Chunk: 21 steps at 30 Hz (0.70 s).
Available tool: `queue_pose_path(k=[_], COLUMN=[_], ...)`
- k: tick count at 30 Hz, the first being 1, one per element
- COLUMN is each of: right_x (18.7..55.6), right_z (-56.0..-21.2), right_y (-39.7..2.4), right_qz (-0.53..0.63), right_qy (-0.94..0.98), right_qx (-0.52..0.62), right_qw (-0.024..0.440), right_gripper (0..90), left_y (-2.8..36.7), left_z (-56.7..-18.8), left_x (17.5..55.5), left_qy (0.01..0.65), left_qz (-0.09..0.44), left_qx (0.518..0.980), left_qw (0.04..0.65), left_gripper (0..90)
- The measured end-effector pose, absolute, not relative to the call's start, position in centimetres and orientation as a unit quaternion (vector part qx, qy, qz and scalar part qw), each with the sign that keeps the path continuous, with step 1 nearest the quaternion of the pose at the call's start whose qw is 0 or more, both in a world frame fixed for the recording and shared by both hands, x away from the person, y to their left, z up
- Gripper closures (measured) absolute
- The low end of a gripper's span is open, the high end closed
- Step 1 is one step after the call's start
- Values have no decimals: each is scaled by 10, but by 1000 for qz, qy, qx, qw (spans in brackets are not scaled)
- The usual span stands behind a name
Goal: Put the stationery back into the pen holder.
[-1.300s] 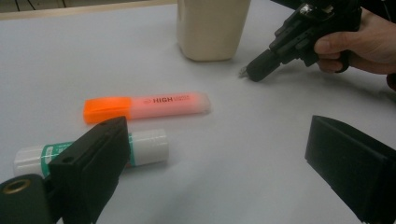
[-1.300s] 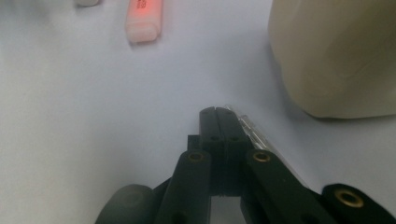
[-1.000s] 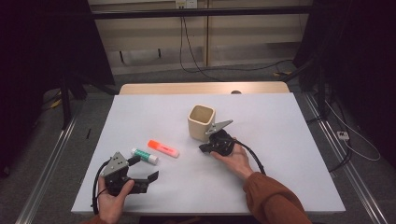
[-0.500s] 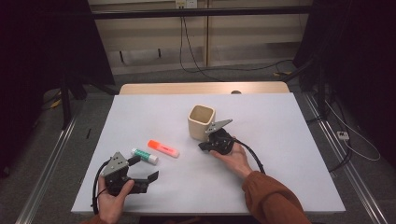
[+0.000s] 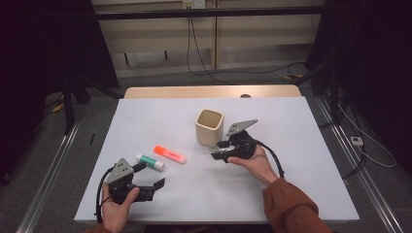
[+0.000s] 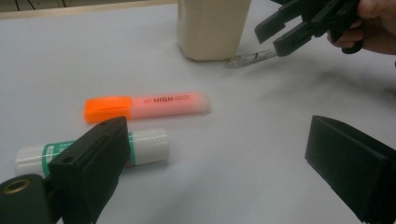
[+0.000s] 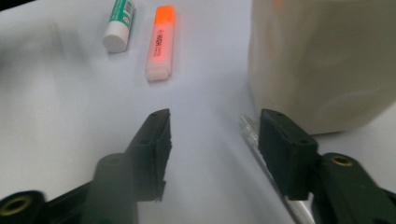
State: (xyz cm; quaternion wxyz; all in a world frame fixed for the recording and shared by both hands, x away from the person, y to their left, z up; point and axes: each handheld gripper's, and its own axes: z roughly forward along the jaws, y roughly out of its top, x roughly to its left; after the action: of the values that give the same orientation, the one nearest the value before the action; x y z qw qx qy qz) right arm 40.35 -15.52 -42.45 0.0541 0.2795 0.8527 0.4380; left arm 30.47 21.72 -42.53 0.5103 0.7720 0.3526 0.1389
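The right claw [image 5: 219, 151] hangs just above the white surface [image 5: 301, 145], close beside a beige square cup [image 5: 210, 126]. Its jaws have just been opening and now stand apart with nothing pressed between them. In the right gripper view a clear pen [image 7: 254, 140] lies on the surface beside the cup's base, running under the jaw on that side rather than between the pads; whether it touches that jaw cannot be told. In the left gripper view the same pen's tip pokes out from under the right claw's lower jaw, pointing toward the cup.

The left claw [image 5: 154, 186] rests low at the near left of the surface, jaws wide apart and empty. Just ahead of it lie a white glue stick with a green label [image 5: 150, 162] and, touching or nearly touching it, an orange highlighter [image 5: 170, 154]. Both are well apart from the cup.

Judging by the layout, the work is gathering the writing things into the cup, and the pen is the item in hand, not yet grasped. The next move likely calls for shifting the right claw sideways so the pen sits between the pads, closing on it, then lifting and tipping it upright over the cup's open mouth
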Motion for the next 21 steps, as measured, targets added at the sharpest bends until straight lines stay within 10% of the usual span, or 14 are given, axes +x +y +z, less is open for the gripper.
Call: queue_pose_path(k=[8, 21], right_x=[404, 418], right_z=[-411, -420], right_y=[-200, -231], right_qz=[435, 335], right_qy=[841, 888], right_qx=[316, 297], right_qw=[65, 102], right_gripper=[237, 426], left_y=[217, 216], left_z=[-426, -426], left_x=[305, 306], left_qy=[352, 350], left_qz=[138, 137], left_qx=[773, 775], left_qw=[509, 508], left_gripper=[66, 66])
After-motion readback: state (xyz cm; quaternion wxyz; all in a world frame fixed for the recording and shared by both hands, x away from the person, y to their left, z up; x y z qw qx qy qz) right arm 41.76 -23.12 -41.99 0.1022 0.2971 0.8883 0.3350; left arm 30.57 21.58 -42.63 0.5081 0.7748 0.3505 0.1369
